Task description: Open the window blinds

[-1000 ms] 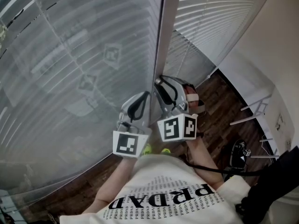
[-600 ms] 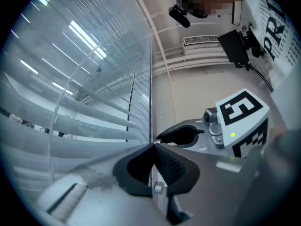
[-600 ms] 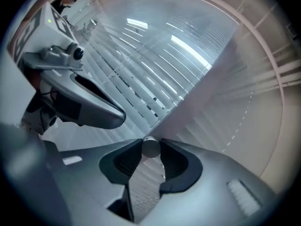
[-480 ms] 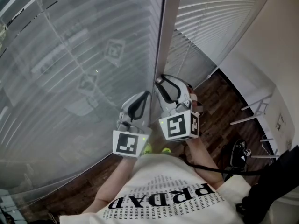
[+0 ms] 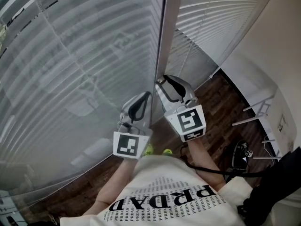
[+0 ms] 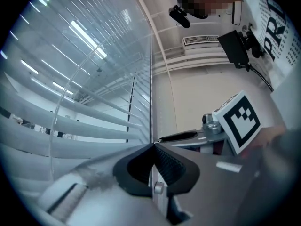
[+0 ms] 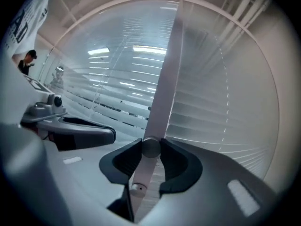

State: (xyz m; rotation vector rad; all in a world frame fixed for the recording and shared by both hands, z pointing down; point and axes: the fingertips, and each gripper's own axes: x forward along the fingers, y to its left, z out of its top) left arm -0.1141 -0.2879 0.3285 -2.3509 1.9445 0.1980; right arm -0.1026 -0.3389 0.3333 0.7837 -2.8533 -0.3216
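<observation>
1. 2 hand-held grey tools with black ribbed pads are up against 1 pale upright window post (image 5: 165, 41). The left tool (image 5: 146, 98) is just left of the post's lower part, and the right tool (image 5: 162, 84) is just right of it.
2. Each tool carries 1 white cube with black square markers. The left cube (image 5: 128, 145) and the right cube (image 5: 190, 121) sit below the post, near the person's white printed shirt (image 5: 164, 197).
3. There are 2 sets of white horizontal-slat window blinds. The wide blind (image 5: 70, 69) hangs left of the post and the narrower blind (image 5: 211, 18) hangs right of it. Both reach down towards the dark wooden floor (image 5: 221, 107).
4. The left tool is narrow. Its own view shows the pad tips pressed together with nothing between them, and the post stands straight behind them.
5. The right tool is holding something. Its own view shows the jaws pinched on a small round grey knob (image 7: 150, 147), which lies in line with the post behind it. The head view does not show this knob.
6. Only the left gripper view shows 1 thin clear wand (image 6: 60, 102). It curves down in front of the slats, well left of the post and apart from the pads.
7. That view also shows light gaps between the slats left of the post.
8. The right gripper view shows the left tool's body low and left of the post.
</observation>
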